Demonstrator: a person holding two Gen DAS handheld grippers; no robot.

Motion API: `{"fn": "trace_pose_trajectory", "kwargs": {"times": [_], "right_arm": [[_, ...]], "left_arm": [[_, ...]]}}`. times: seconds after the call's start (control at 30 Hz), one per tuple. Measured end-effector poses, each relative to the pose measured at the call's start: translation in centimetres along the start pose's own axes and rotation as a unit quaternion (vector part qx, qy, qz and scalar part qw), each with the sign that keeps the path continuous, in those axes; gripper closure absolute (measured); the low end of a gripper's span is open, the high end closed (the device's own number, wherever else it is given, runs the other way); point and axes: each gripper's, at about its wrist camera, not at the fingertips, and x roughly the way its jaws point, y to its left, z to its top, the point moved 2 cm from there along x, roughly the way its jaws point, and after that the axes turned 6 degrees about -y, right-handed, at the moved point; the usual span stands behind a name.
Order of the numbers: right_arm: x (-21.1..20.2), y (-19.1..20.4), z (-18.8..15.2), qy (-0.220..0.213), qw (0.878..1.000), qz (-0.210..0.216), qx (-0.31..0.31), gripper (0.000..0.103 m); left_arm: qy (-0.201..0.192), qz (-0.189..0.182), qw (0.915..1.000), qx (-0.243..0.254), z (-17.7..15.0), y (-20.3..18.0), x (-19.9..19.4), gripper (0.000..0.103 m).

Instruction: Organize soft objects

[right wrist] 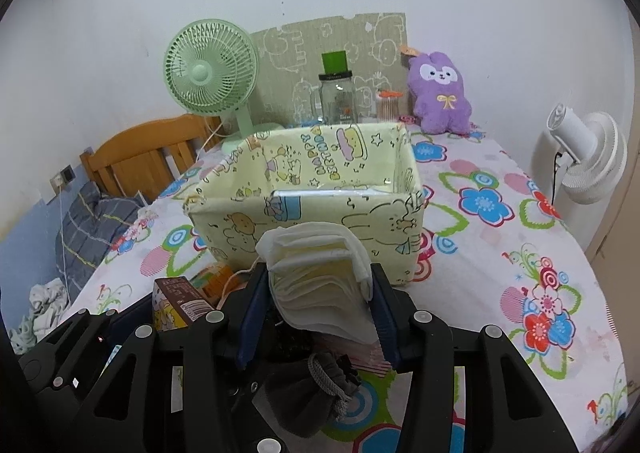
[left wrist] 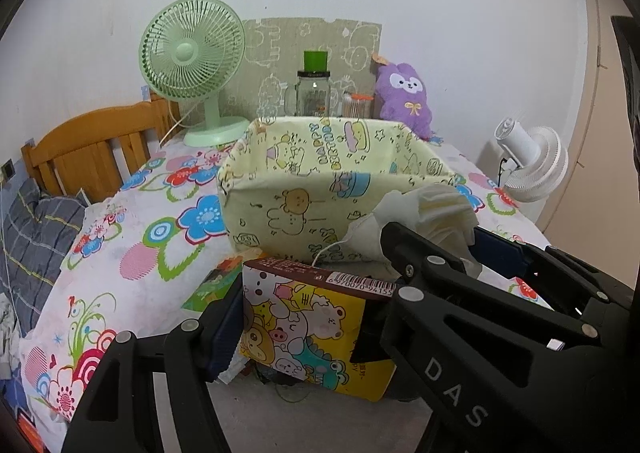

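Observation:
My left gripper [left wrist: 308, 317] is shut on a yellow cartoon-print tissue pack [left wrist: 304, 329], held just above the table in front of the pale yellow fabric storage box [left wrist: 288, 209]. My right gripper [right wrist: 320, 293] is shut on a stack of white face masks [right wrist: 320, 269], also in front of the box [right wrist: 312, 221]. In the left wrist view the right gripper [left wrist: 472, 253] and masks [left wrist: 424, 213] sit to the right. The tissue pack shows at the left in the right wrist view [right wrist: 176, 305]. The box looks open and empty inside.
A grey drawstring pouch [right wrist: 312, 397] and pink packets [right wrist: 360, 353] lie under my right gripper. Behind the box stand a green fan [left wrist: 192, 65], a glass jar [left wrist: 314, 93] and a purple plush [left wrist: 404, 97]. A white fan [right wrist: 588, 157] is off the floral table's right edge.

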Motion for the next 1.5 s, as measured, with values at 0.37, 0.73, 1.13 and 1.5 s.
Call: {"fn": "trace_pose_trajectory", "kwargs": {"times": [0.37, 0.73, 1.13, 1.5], "right_arm": [[-2.6, 0.2, 1.8, -0.026, 1.000, -0.009, -0.004, 0.051], [-5.1, 0.6, 4.0, -0.052, 0.998, -0.017, -0.006, 0.051], [-6.0, 0.8, 5.8, -0.067, 0.997, -0.025, -0.010, 0.051], [-4.4, 0.7, 7.5, -0.073, 0.997, -0.031, -0.009, 0.051]], "left_arm": [[-0.027, -0.003, 0.9996, 0.006, 1.7, -0.6, -2.3, 0.030], [-0.054, -0.004, 0.9984, 0.013, 3.9, -1.2, -4.6, 0.030], [-0.070, -0.005, 0.9975, 0.011, 5.7, -1.3, -5.1, 0.030], [-0.077, -0.003, 0.9970, 0.009, 7.5, -0.9, -3.8, 0.030]]}}
